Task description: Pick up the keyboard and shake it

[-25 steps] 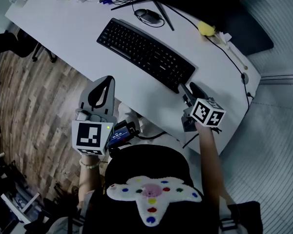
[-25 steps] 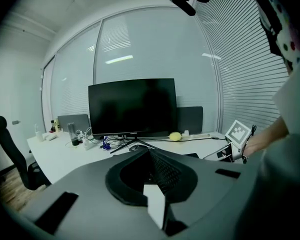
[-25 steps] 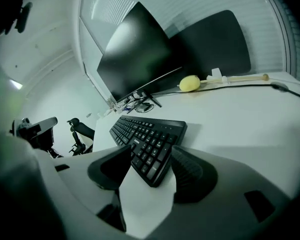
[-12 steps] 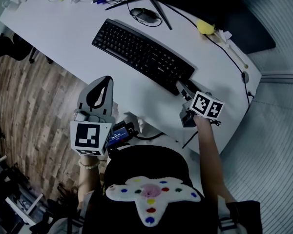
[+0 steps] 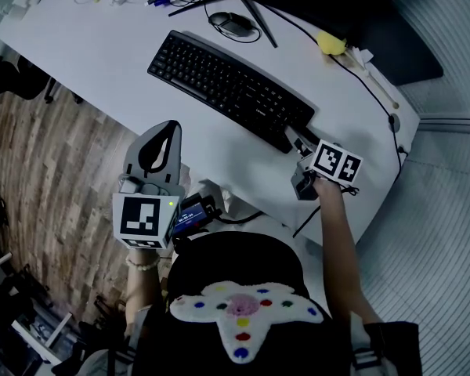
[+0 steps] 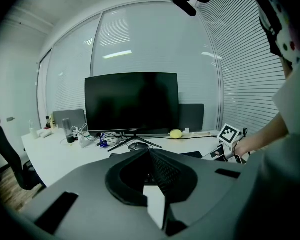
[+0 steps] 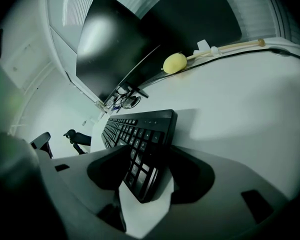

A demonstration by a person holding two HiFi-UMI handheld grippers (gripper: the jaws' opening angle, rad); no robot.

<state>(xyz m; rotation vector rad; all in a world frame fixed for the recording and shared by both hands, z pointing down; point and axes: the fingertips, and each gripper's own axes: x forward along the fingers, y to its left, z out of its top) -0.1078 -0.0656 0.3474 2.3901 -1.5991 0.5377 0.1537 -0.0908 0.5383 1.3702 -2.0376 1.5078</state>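
A black keyboard [image 5: 227, 84] lies slantwise on the white desk [image 5: 102, 45]. My right gripper [image 5: 296, 141] is at its right end. In the right gripper view the keyboard's [image 7: 140, 134] near corner sits between the wide jaws of my right gripper [image 7: 151, 160]. The jaws have just been closing a little and I see no pad pressing on the keyboard. My left gripper [image 5: 163, 135] hangs shut and empty over the desk's front edge, well apart from the keyboard's left end. In its own view the left gripper [image 6: 150, 154] shows both jaws closed together.
A mouse [image 5: 233, 25] and a monitor's stand legs lie behind the keyboard, with the dark monitor [image 6: 131, 103] above. A yellow object [image 5: 331, 45] and a cable run along the desk's right side. Small clutter stands at the far left corner. Wooden floor lies to the left.
The right gripper has sunk a little and rolled at the keyboard's right end. The left gripper has stayed almost where it was. The keyboard has not moved.
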